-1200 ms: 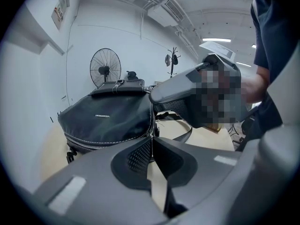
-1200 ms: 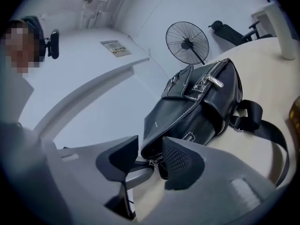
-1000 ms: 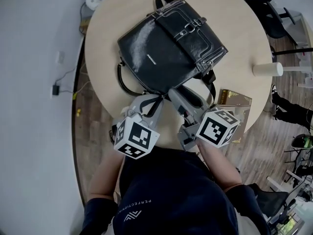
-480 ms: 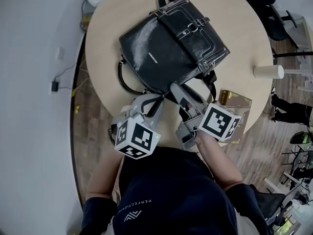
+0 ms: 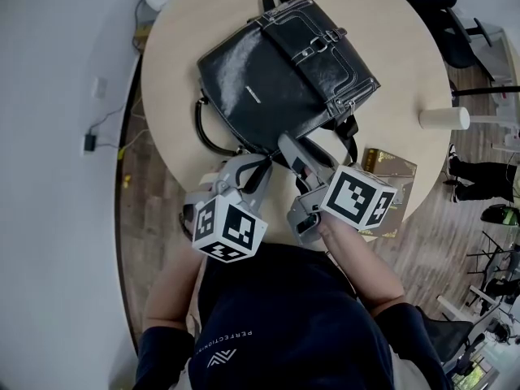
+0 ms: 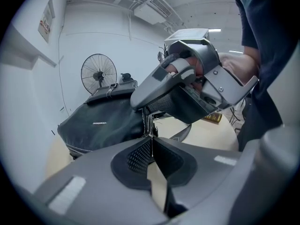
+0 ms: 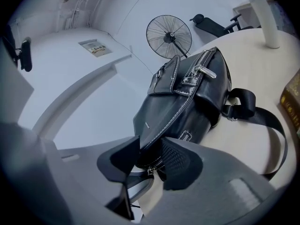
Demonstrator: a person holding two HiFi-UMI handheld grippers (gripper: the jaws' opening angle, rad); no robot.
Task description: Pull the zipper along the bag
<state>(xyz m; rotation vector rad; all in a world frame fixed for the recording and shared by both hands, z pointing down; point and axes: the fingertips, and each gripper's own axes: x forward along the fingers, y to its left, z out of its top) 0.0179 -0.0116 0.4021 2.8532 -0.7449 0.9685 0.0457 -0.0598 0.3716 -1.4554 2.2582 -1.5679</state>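
Note:
A black leather bag [image 5: 276, 80] lies on the round table [image 5: 183, 47], its near corner toward me. My left gripper [image 5: 248, 167] is at that corner. In the left gripper view its jaws [image 6: 151, 137] are shut on the thin metal zipper pull [image 6: 150, 125], with the bag [image 6: 101, 121] behind. My right gripper [image 5: 294, 151] reaches the same corner from the right. Its jaws [image 7: 149, 161] stand wide around the bag's corner [image 7: 154, 146], which touches both pads. They have just been opening slightly with the corner still between them. The small zipper slider [image 7: 150, 170] shows below.
The bag's black shoulder strap [image 7: 265, 125] loops over the table to the right. A white cylinder [image 5: 444, 117] lies near the right rim, and a brown box [image 5: 388, 165] sits at the near right edge. Beyond the table are a floor fan [image 7: 168, 35] and office chairs [image 5: 443, 15].
The right gripper's marker cube has shifted a little left and rolled. The bag has edged slightly right. The left gripper keeps its place at the corner.

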